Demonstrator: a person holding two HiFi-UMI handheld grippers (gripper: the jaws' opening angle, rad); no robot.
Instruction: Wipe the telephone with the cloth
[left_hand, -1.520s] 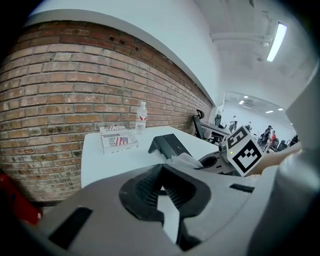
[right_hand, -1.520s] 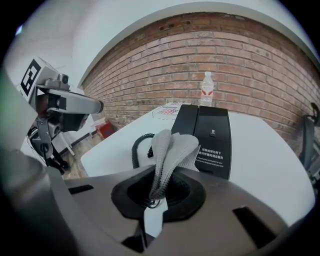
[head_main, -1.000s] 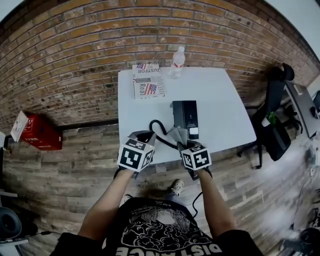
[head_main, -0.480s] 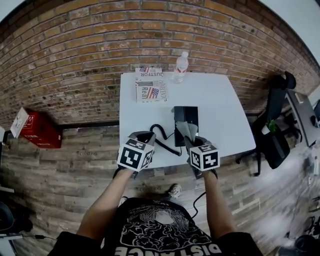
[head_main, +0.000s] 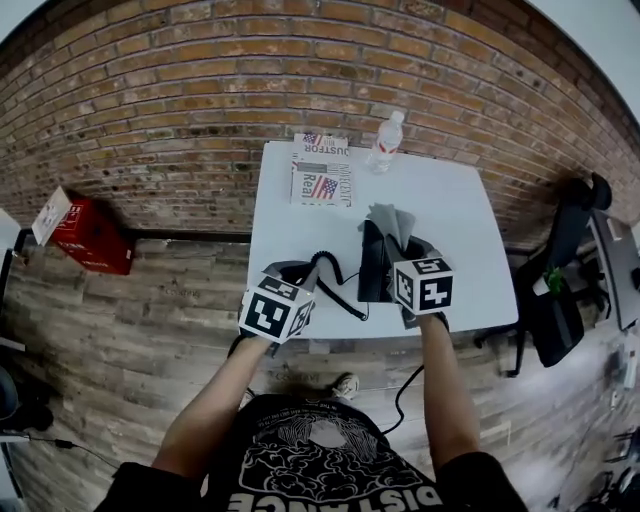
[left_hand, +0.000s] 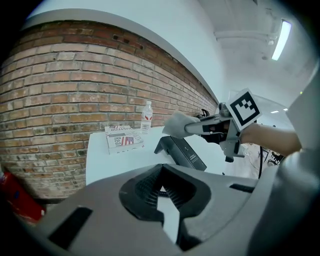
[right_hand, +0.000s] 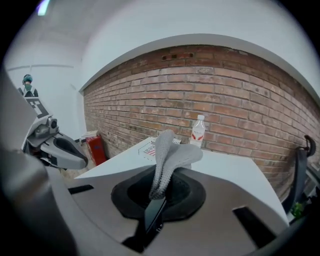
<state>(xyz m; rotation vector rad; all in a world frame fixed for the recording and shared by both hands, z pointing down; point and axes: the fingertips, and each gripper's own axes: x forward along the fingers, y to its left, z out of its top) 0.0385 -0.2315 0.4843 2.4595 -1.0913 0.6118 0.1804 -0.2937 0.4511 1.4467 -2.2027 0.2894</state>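
The wiping step looks to be at its beginning. The right gripper (right_hand: 159, 196) is clenched on the grey knitted cloth (head_main: 390, 220) and holds it over the far end of the flat black desk telephone (head_main: 372, 275). The telephone lies on the white rectangular table (head_main: 450, 220), close to the near edge. The left gripper (left_hand: 163, 192) has its jaws drawn almost fully together with nothing between them; only a thin slit of white table shows through.

In my judgement, the next move calls for bringing the cloth down flat on the telephone and drawing it along the top towards the person. The pressure should be light, so that the telephone does not slide. The left gripper is near enough to steady it if needed.

The left gripper view gives the side look: the far end of the telephone is raised, and the cloth hangs just above it. Whether they touch, I cannot tell. The head view hides this height, because there the cloth simply covers the far end. It alone shows the black coiled cord (head_main: 328, 268), which runs from the telephone towards the left gripper. The right gripper view shows the pinch on the cloth clearly, but the telephone is only a dark sliver below the jaws.
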